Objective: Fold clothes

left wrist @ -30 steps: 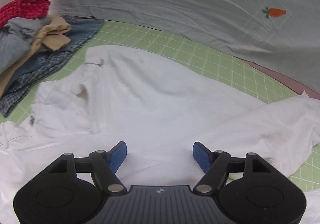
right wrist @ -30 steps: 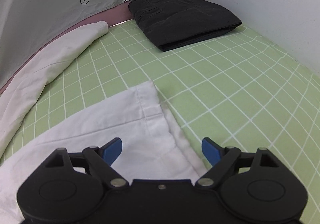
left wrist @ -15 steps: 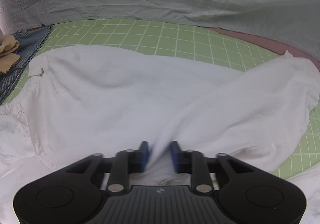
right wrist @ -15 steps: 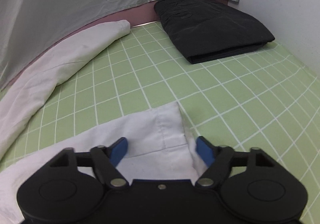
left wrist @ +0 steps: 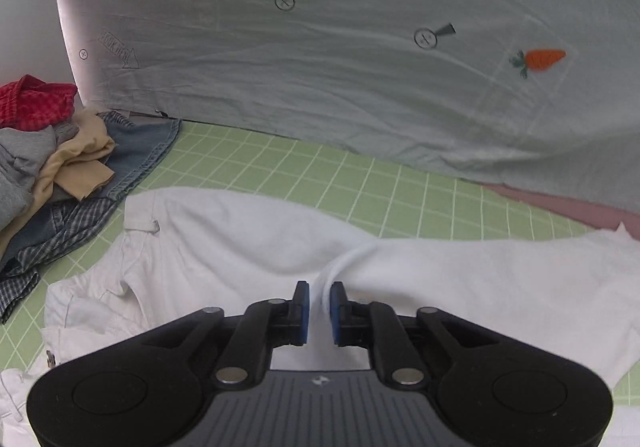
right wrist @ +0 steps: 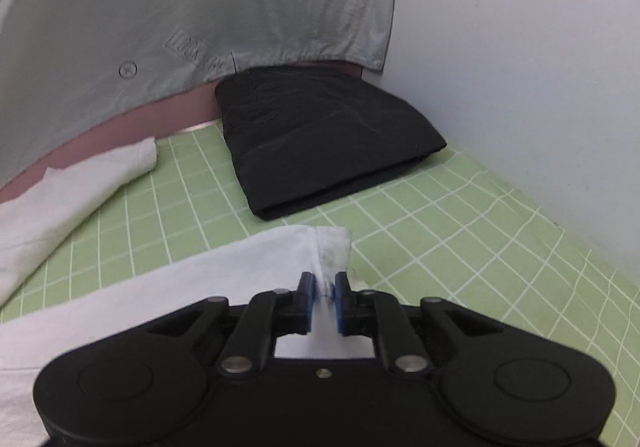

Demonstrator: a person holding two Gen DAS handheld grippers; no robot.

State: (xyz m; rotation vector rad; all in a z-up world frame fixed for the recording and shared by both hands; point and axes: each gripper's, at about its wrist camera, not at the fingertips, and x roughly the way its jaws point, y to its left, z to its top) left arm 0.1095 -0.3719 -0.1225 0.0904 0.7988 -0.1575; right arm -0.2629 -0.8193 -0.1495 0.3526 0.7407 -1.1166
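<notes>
Two grippers, both pinched on the same white trousers (left wrist: 224, 247). My left gripper (left wrist: 319, 309) has its blue pads closed on a raised ridge of cloth near the middle of the garment, where the legs part from the seat; the pinch gathers the fabric so that it lifts as one fold rather than sliding. My right gripper (right wrist: 322, 297) is clamped narrow on the hem end of the near leg (right wrist: 328, 251), the cuff standing up between the pads. Held at both points, the leg can be carried across in one sweep, I judge, onto the other leg (right wrist: 80, 183) that lies along the back of the green mat (right wrist: 460, 231). The trousers lie spread flat on that mat, waistband toward the heap (left wrist: 52, 151) of unfolded clothes at my left. A black garment (right wrist: 320, 135), folded square, sits in the far right corner by the wall, likely where folded pieces go. The grey sheet (left wrist: 320, 67) hangs behind.
</notes>
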